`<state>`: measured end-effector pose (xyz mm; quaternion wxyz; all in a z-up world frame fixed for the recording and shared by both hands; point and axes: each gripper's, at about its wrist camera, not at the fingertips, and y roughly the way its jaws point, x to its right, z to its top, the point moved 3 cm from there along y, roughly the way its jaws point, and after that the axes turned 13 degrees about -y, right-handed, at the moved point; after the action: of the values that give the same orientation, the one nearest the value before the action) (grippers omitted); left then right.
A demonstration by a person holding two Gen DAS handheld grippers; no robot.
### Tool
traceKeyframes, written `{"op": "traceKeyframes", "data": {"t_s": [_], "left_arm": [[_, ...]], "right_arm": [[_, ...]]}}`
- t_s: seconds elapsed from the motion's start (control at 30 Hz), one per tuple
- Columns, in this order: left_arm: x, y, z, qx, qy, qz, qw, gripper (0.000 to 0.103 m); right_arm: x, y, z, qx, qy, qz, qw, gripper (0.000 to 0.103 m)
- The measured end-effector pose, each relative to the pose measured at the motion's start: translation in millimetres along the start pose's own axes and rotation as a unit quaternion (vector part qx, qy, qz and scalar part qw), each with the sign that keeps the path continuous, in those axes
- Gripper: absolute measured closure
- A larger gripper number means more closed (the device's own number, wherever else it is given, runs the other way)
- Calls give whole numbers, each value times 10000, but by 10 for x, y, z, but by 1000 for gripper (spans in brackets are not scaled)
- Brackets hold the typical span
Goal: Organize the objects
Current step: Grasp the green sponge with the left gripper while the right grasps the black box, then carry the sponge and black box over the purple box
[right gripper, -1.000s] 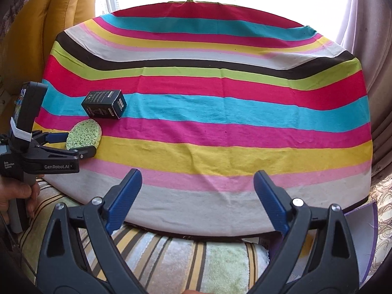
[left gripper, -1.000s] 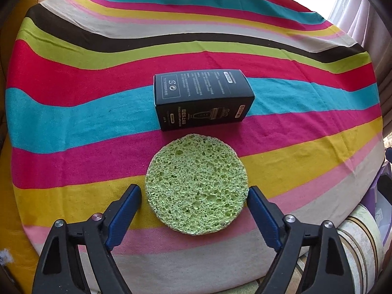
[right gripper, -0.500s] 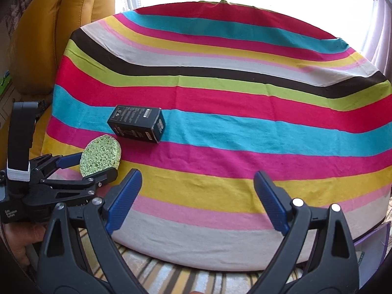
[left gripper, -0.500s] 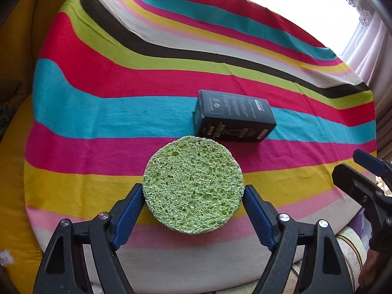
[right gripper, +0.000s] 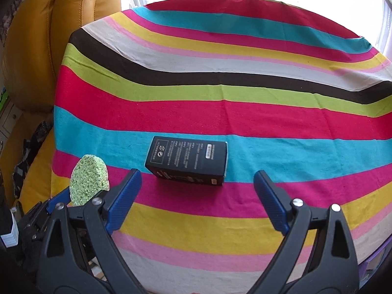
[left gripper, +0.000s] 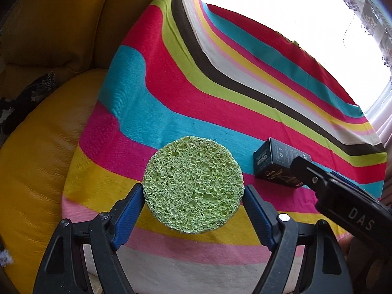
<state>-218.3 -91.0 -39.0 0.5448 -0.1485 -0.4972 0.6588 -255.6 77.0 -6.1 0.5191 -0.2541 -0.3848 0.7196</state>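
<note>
A striped cloth [right gripper: 220, 112] in bands of red, turquoise, pink, yellow, lime, brown and white covers the table and fills most of both views. A yellow leather armchair [left gripper: 49, 49] stands against its left edge, with a dark patterned bundle [left gripper: 31, 95] lying on the seat.

The right gripper [right gripper: 197, 196] hangs above the near part of the cloth with its blue-padded jaws spread wide and nothing between them. The left gripper [left gripper: 193, 210] has its blue pads pressed against opposite edges of a round green sponge [left gripper: 193, 186], clamping it. From the right wrist view the sponge [right gripper: 88, 180] appears tilted up on edge, raised off the cloth, at the table's left side.

A black box [right gripper: 187, 159] with white printed text lies flat on the boundary of the turquoise and pink stripes, directly ahead of the right gripper's open jaws and near the sponge but apart from it. In the left wrist view the box [left gripper: 274, 161] sits just right of the sponge, partly hidden behind the right gripper's black body.
</note>
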Motion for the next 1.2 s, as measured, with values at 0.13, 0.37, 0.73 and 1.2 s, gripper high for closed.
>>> {"op": "traceKeyframes", "data": {"t_s": [0.13,0.37,0.73,1.2], "left_arm": [[-36,-10,12,27,-82,-25,10000,22],[2,53,9,15,-137,-77,9999,22],[28,63,-27,-20,-79,-118,9999,22],[227,-114,-171,127,380,-113,9991,22]], "right_arm": [[-33,138,66,-67,99,-87,9999,9],[-68,296,157,-142,109,-258,9995,8],[-70,464,92,-388,-98,-467,9981,15],[114,-57,-185,-172,-120,-727,9971,15]]}}
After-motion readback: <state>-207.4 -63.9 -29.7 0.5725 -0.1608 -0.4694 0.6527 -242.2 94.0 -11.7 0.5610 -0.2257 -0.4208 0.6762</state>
